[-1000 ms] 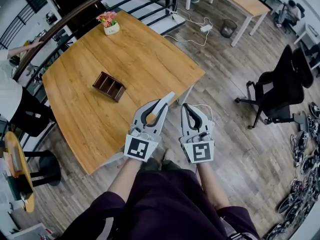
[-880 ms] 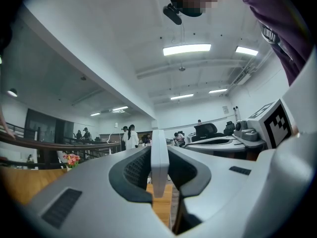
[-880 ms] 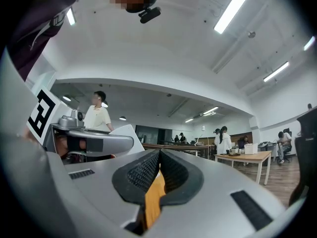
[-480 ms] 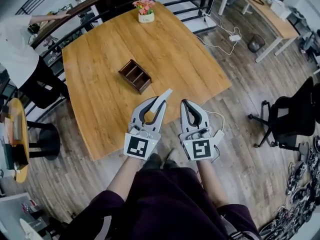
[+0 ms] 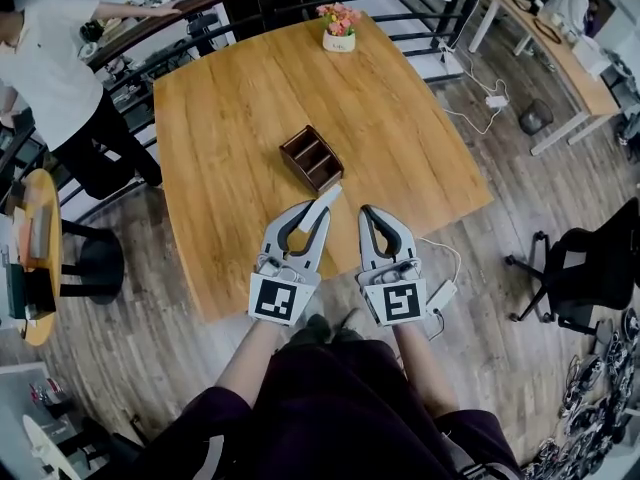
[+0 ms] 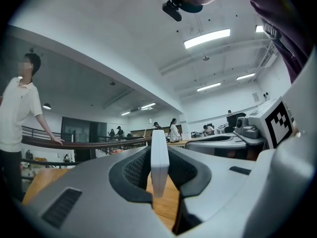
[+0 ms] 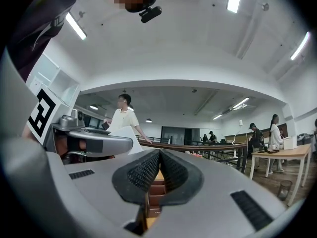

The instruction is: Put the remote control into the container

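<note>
A slim white remote control (image 5: 330,197) is clamped in my left gripper (image 5: 316,214), its free end sticking out toward a brown wooden container (image 5: 311,158) with compartments on the wooden table (image 5: 230,118). The remote's tip is just short of the container's near corner. In the left gripper view the remote (image 6: 159,143) stands edge-on between the left gripper's (image 6: 159,172) pads. My right gripper (image 5: 366,211) hovers beside it over the table's near edge, shut with nothing in it. Below the right gripper's (image 7: 159,155) closed pads, the container (image 7: 154,192) shows.
A pot of flowers (image 5: 339,28) stands at the table's far edge. A person in white (image 5: 50,68) stands at the railing (image 5: 200,13) on the left. A small round table (image 5: 30,258) and stool are at left, an office chair (image 5: 590,268) at right, and a power strip (image 5: 441,294) on the floor.
The table and container have come nearer and shifted right in the head view. Both grippers now reach over the table's near edge, the remote's tip close to the container.
</note>
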Demonstrator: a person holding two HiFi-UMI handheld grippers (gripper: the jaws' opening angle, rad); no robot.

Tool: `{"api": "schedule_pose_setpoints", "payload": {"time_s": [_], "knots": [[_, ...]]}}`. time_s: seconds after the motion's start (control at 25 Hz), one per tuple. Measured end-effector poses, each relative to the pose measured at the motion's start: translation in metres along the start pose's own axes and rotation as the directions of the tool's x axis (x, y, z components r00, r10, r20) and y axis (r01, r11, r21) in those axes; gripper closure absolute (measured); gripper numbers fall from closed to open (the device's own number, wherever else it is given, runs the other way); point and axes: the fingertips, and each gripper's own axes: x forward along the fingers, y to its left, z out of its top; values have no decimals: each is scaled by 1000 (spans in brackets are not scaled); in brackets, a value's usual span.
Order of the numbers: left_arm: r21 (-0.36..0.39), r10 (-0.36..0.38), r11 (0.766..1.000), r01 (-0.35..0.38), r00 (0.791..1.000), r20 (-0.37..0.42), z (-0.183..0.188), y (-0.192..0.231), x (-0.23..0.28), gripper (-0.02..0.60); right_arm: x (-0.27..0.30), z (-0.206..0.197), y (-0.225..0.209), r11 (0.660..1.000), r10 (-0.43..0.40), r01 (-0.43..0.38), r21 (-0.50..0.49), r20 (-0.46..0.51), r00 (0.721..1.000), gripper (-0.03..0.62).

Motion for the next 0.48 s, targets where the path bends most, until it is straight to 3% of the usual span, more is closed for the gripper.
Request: {"api": "schedule_pose_setpoints", "payload": {"time_s": [0.2,0.32,0.48], "knots": [[24,-28,999,28,999,-26,-19,24,8,499,20,-21,6,999,15,-18,-37,-69,998,576],[42,-26,999,28,999,-33,-29,38,21,499,40,-19,4,1000,14,-14,6,-11,1000,576],[119,-34,992,42,997,-72,-43,49,44,499,68,-36,-6,999,37,-36,36,-19,999,576]]}}
